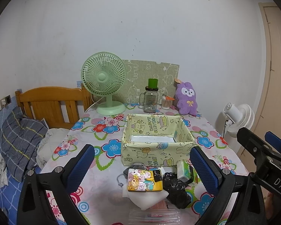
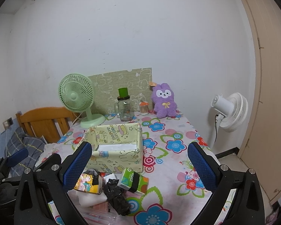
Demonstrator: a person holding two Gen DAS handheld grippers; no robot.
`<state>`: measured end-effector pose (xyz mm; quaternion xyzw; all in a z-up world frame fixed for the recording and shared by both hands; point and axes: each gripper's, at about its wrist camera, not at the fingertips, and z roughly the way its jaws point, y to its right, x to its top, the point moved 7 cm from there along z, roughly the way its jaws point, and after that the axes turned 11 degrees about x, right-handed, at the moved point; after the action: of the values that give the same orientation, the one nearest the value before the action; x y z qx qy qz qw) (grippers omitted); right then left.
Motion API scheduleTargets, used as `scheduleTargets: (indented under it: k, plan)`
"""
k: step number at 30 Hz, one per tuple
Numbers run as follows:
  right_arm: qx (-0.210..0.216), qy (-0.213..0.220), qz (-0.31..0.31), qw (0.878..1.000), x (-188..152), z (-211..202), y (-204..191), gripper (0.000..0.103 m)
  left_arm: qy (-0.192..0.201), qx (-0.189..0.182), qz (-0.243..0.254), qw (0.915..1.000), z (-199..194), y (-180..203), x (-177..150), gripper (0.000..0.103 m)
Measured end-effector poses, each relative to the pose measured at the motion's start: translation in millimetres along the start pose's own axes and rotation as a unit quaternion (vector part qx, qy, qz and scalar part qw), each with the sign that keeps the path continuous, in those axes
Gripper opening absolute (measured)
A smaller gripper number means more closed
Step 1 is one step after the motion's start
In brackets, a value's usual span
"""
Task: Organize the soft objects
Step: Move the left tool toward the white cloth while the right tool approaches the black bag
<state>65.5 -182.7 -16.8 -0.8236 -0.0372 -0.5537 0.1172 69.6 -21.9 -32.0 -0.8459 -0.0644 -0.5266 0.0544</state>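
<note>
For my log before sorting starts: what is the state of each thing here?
left gripper: open, holds nothing
right gripper: open, holds nothing
fabric box: open top, nothing soft inside
tissue pack: on table, outside box
black bag: crumpled, outside box
glass jar: lid on

Soft, even indoor light fills both views, with no harsh glare. Shadows are faint: a pale one lies just beside the green fan [image 1: 104, 83] on the wall [image 1: 140, 22] behind it. Fisheye distortion bends the door frame [image 2: 256, 75] far right of the fan, and black vignetting darkens the corners. Focus is reasonably sharp throughout, slightly soft at the edges.
</note>
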Motion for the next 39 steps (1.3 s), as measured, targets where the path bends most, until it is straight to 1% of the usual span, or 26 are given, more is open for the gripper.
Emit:
scheduleTargets:
  k: [6, 18, 24, 30, 34, 39]
  plan:
    - [0.012, -0.009, 0.006, 1.000, -6, 8, 0, 0.101, -0.009, 0.005, 0.001, 0.9999, 7, 0, -4, 0.098]
    - [0.030, -0.028, 0.019, 0.999, -26, 29, 1, 0.099, -0.039, -0.005, -0.003, 0.9992, 31, -1, -23, 0.094]
    - [0.049, -0.040, 0.024, 0.998, -45, 44, 1, 0.097, -0.057, -0.005, 0.004, 0.9983, 46, 0, -39, 0.091]
    - [0.050, -0.058, 0.019, 0.997, -63, 55, 2, 0.097, -0.075, -0.007, 0.006, 0.9971, 57, 1, -59, 0.091]
    - [0.053, -0.072, 0.014, 0.996, -76, 62, 1, 0.097, -0.086, 0.005, 0.020, 0.9961, 63, 1, -75, 0.091]
    - [0.062, -0.095, 0.011, 0.993, -94, 70, -3, 0.094, -0.090, 0.002, 0.027, 0.9956, 64, 2, -90, 0.091]
